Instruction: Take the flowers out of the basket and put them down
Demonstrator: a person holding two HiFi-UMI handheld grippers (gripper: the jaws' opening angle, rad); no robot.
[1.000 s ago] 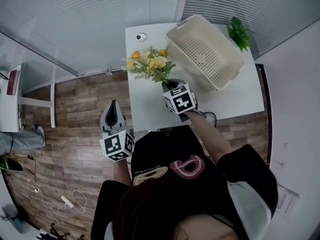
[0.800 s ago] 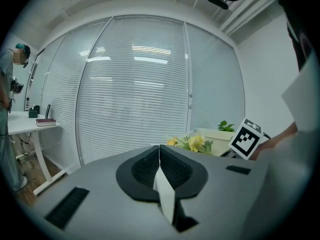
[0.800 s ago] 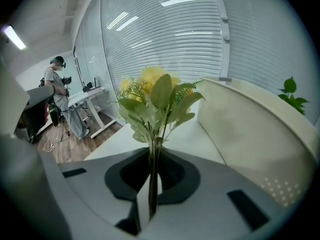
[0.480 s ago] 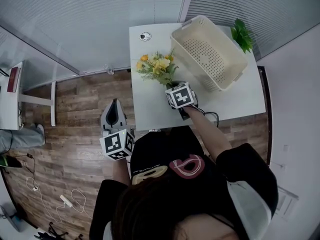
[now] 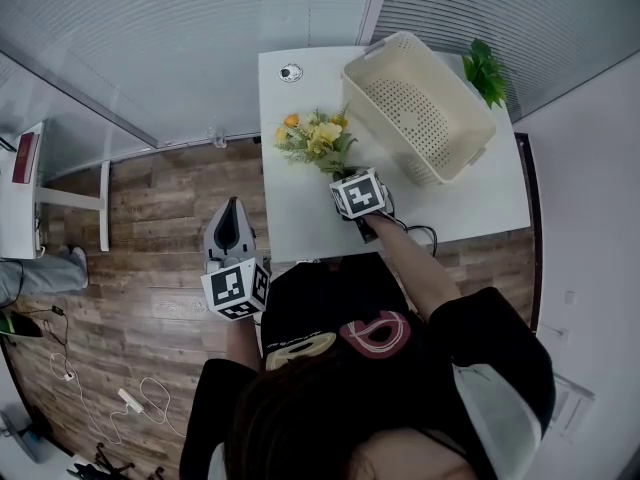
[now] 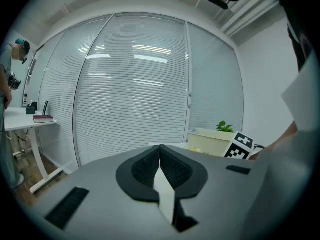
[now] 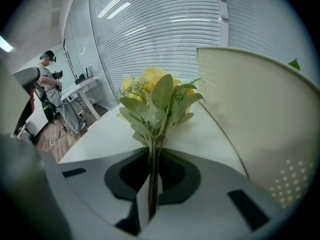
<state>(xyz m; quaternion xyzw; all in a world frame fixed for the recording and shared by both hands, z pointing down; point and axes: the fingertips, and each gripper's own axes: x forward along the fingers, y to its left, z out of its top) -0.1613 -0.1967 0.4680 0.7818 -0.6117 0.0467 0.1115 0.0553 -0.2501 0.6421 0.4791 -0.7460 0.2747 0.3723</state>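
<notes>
A bunch of yellow and orange flowers [image 5: 316,138] with green leaves lies low over the white table [image 5: 300,213], left of the cream basket [image 5: 418,106]. My right gripper [image 5: 345,171] is shut on the flower stems [image 7: 152,171], and the blooms [image 7: 150,84] point away from it toward the blinds. The basket wall [image 7: 260,119] fills the right of the right gripper view. My left gripper [image 5: 229,230] hangs off the table's left side over the wooden floor, its jaws pressed together with nothing between them [image 6: 160,156].
A small green plant [image 5: 481,65] stands behind the basket at the table's far right corner. A round dark-and-white object [image 5: 290,72] lies near the table's back left. A black cable [image 5: 415,233] runs along the front edge. A person [image 7: 50,84] stands by a desk far left.
The right gripper has carried the flowers a little right and lower toward the table beside the basket. The left gripper has stayed where it was.
</notes>
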